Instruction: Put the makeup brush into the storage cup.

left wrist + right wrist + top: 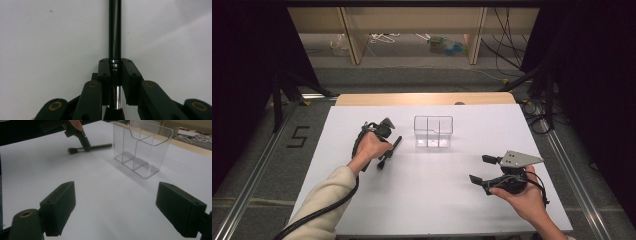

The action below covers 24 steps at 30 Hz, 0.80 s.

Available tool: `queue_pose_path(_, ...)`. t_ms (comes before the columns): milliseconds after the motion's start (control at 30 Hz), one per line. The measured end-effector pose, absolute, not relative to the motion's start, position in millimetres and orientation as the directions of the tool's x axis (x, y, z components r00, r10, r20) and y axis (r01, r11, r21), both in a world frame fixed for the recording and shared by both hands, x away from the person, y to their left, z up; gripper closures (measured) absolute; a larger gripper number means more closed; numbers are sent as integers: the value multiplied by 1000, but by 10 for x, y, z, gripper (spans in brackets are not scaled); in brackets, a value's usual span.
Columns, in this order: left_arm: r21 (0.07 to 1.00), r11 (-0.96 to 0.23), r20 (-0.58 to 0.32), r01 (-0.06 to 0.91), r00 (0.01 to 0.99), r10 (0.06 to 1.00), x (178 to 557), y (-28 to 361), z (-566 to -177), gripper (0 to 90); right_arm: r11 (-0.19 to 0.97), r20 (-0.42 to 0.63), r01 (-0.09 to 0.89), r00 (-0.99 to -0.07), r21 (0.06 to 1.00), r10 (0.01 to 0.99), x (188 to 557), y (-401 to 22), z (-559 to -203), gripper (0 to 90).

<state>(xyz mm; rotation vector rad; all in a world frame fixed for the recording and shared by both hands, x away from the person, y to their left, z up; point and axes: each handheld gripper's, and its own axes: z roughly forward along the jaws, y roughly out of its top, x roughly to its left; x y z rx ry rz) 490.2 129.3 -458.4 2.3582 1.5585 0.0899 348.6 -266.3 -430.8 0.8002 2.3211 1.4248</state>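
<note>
White table [432,195] bears black brush [91,147], silver-collared.

The makeup brush [90,147] is slim, with a long glossy black handle, a short shiny silver ferrule and a dark bristle tuft at one end. It lies flat on the white bench [427,200], left of the clear acrylic organizer [433,131] and apart from it. The pads of the left hand-held gripper [115,65] press on it from both sides where ferrule meets handle; the handle runs straight out beyond them.
</note>
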Motion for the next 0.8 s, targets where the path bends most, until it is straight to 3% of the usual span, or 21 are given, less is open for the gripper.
queue_pose_path(333,437,-318,-134,841,411,902,4787,1551,-4442,779,338,47,303,-801,891,596,3494,-2653,-4321,171)
queue_pose_path(433,454,-250,-178,855,362,915,4723,1587,-4443,778,338,46,304,-801,891,597,3495,-2652,-4323,171)
queue_pose_path(800,537,-206,-210,818,367,906,4574,1693,-4430,778,328,54,307,-798,893,600,3504,-2659,-4331,171)
